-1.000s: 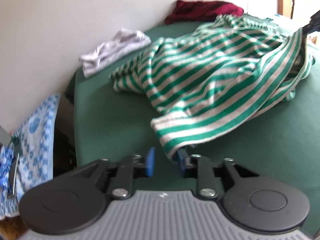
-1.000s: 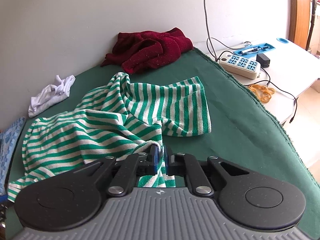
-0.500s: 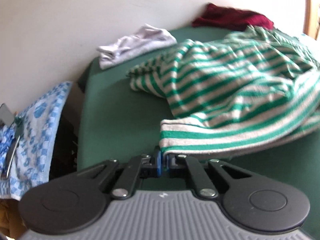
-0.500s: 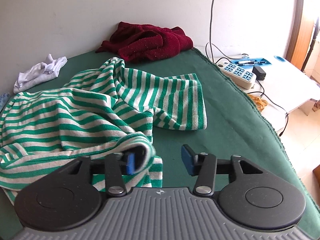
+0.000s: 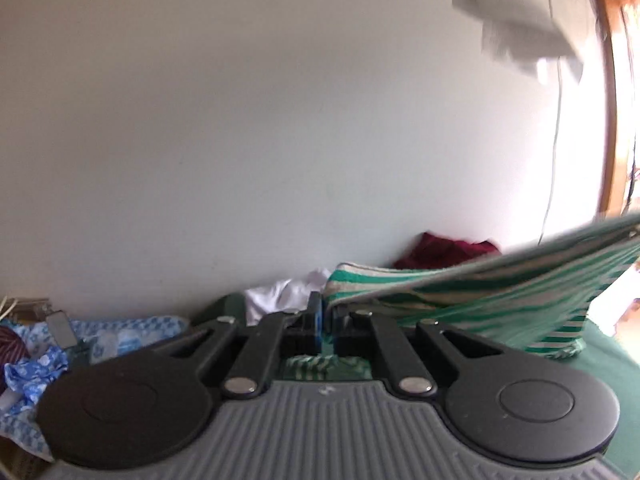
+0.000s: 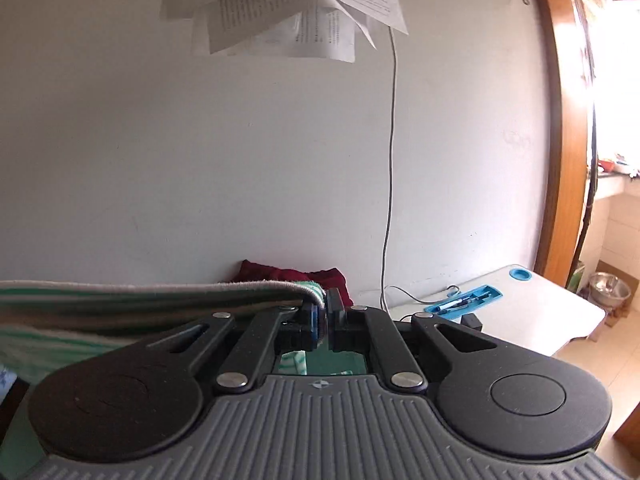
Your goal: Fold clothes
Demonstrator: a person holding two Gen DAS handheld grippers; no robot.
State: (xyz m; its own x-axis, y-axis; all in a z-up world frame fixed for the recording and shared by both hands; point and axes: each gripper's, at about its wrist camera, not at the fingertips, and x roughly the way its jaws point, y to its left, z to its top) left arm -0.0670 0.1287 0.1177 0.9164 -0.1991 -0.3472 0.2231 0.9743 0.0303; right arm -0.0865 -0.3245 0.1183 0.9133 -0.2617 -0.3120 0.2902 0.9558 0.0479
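White wall ahead; left gripper (image 5: 327,322) and right gripper (image 6: 323,320) each pinch the striped shirt (image 5: 500,300), stretched sideways between them, probably taut.

R tongs (image 6: 325,314) clamp striped shirt (image 6: 120,300) edge.

Fuzzy knit striped garment (image 5: 500,292); matt wall (image 6: 240,140)

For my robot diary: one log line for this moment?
left gripper: shut on striped shirt | right gripper: shut on striped shirt | shirt lifted, stretched between
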